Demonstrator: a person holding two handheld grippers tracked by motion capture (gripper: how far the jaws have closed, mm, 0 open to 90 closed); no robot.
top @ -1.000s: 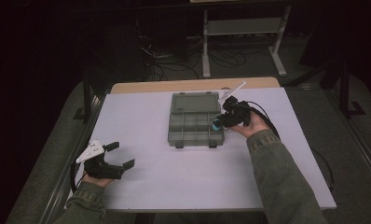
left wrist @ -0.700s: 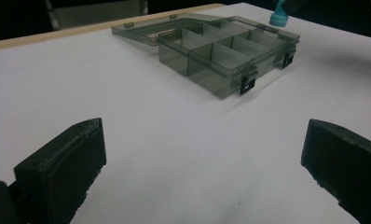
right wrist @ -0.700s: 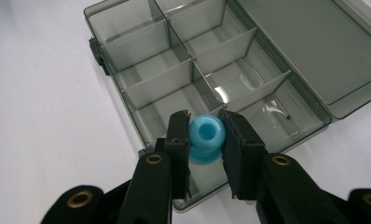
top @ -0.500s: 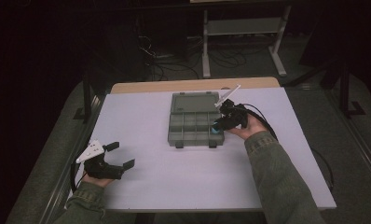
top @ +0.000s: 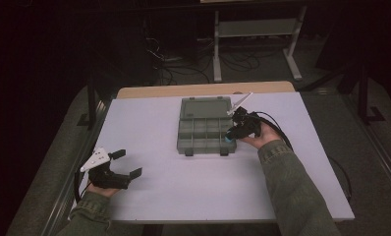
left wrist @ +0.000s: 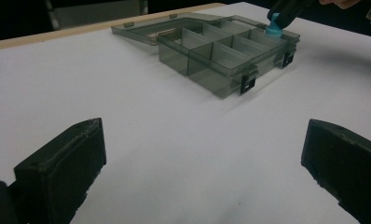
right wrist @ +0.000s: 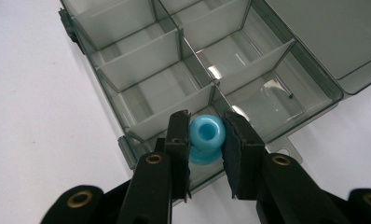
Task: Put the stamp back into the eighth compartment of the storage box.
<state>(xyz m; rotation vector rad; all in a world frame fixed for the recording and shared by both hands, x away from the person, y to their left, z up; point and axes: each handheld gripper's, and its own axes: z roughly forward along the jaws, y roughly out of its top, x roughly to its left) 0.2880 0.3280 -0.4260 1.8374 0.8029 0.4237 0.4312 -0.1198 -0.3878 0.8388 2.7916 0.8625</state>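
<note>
Toward far edge of desk (top: 183,196): one grey organizer box (top: 203,129), lid laid open flat behind it, so compartments accessible. Right gripper (right wrist: 206,140) pinches one blue spool-shaped bead (right wrist: 205,138) over box's near right corner compartment, likely for sorting. Left gripper (top: 125,162) rests spread, empty, near left corner, apparently idle. Two grippers.

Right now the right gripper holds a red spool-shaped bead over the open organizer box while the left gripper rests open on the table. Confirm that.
One thing is off: the bead is light blue, not red, as the right gripper view shows. The rest stands: the right gripper holds it over the open organizer box, and the left gripper rests open on the table.
</note>
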